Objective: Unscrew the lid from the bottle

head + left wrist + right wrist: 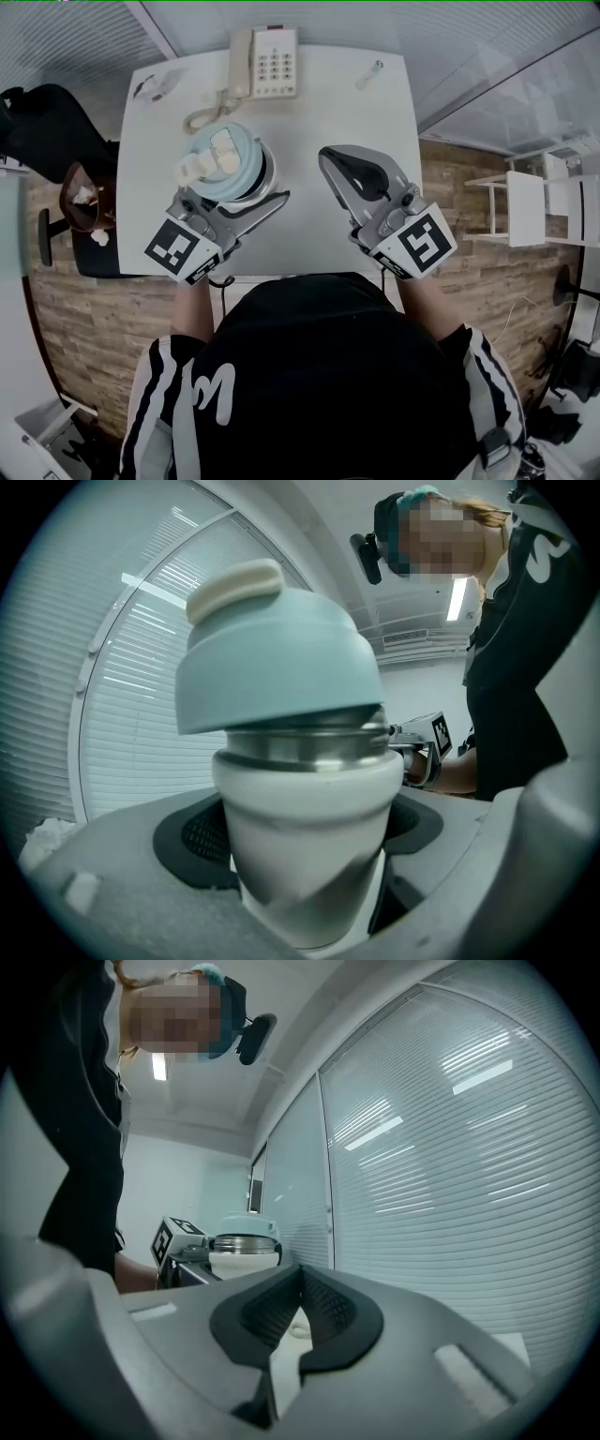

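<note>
The bottle (258,180) has a white body (305,846) and a steel band (300,744) at the neck. A pale blue domed lid (223,161) with a cream tab (234,585) sits on top, slightly tilted in the left gripper view. My left gripper (230,199) is shut on the bottle's body, one pad on each side, at the table's near left. My right gripper (336,161) is shut and empty, level, and apart from the bottle to its right. In the right gripper view its dark pads (328,1312) meet, and the bottle (242,1252) shows small beyond them.
A white table (347,103) carries a corded telephone (265,61) at the back, a small tube-like item (370,73) at the back right and a dark-and-white item (155,84) at the back left. A dark chair (47,122) stands left; white shelving (525,202) stands right.
</note>
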